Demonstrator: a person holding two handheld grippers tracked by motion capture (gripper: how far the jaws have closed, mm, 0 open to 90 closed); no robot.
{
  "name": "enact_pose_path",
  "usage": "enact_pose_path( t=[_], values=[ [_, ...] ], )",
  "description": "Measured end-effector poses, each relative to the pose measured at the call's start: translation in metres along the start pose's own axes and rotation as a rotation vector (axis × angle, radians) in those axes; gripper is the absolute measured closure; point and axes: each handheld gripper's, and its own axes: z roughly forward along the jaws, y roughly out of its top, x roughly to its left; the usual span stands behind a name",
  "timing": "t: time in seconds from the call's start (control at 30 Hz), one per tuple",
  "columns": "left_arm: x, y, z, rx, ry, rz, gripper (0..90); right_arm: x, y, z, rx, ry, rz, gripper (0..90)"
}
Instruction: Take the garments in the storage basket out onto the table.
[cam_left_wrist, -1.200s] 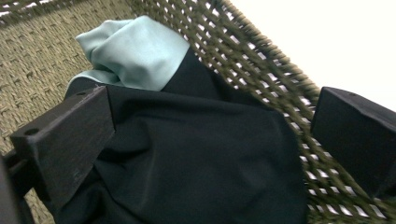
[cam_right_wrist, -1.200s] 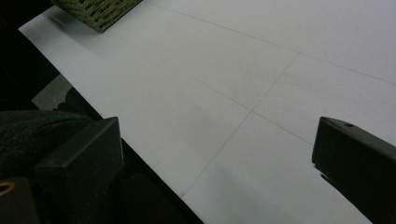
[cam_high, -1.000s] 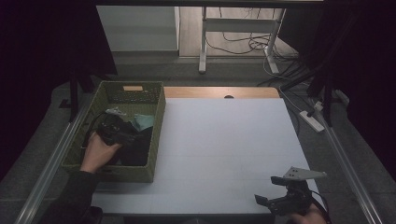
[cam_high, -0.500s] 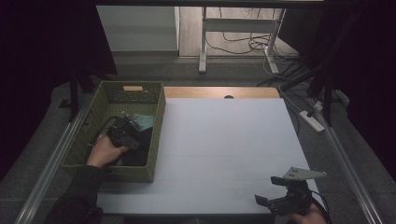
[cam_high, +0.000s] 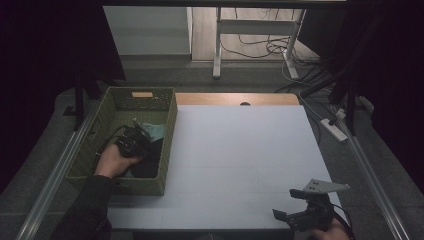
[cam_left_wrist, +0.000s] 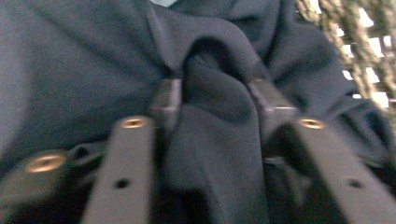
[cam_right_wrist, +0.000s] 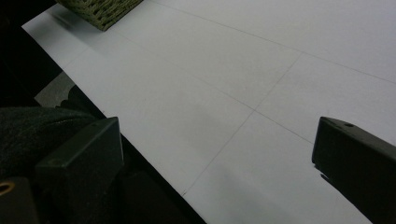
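Bunching upward between closed jaws, dark cloth (cam_left_wrist: 212, 121).

Left gripper (cam_high: 131, 146) reached forward and low, jaws pinched together; right gripper (cam_high: 300, 216) near body, jaws spread

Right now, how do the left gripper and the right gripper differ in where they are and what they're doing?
The left gripper is down in the green basket, jaws pinching a fold of dark cloth; the right gripper sits at the table's near edge. The left jaws have cloth between them; the right jaws stand wide apart with nothing between. Both are hand-held with black jaws.
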Motion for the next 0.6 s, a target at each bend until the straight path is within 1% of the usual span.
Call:
enact_pose_path(
  t=[0.03, 0.07, 0.13, 0.2, 0.27, 0.33, 0.43, 0.5, 0.6],
  values=[
    [0.000, 0.000, 0.000, 0.006, -0.005, -0.007, 71.1, 0.000, 0.000, 0.000, 0.001, 0.001, -0.001, 1.9],
    [-0.002, 0.001, -0.001, 0.012, 0.000, -0.009, 74.0, 0.000, 0.000, 0.000, 0.002, 0.002, -0.001, 1.9],
    [-0.006, 0.002, -0.003, 0.017, 0.023, 0.000, 77.4, 0.000, 0.000, 0.000, 0.000, 0.003, -0.001, 1.9],
    [-0.009, 0.003, -0.005, 0.009, 0.043, 0.018, 79.7, 0.000, 0.000, 0.000, -0.001, 0.005, 0.001, 1.9],
    [-0.009, 0.002, -0.011, -0.029, 0.039, 0.024, 80.2, 0.000, 0.000, 0.000, -0.001, 0.005, 0.001, 1.9],
    [-0.010, 0.000, -0.018, -0.081, 0.031, 0.034, 80.3, 0.000, 0.000, 0.000, -0.002, 0.007, 0.002, 1.9],
    [-0.010, -0.003, -0.028, -0.147, 0.033, 0.052, 80.6, 0.000, 0.000, 0.000, -0.002, 0.009, 0.004, 1.9],
    [-0.012, -0.004, -0.033, -0.179, 0.040, 0.069, 80.7, 0.000, 0.000, 0.000, -0.005, 0.009, 0.006, 1.9],
    [-0.016, -0.006, -0.041, -0.232, 0.064, 0.090, 80.7, 0.000, 0.000, 0.000, -0.005, 0.009, 0.004, 1.9]
  ],
)
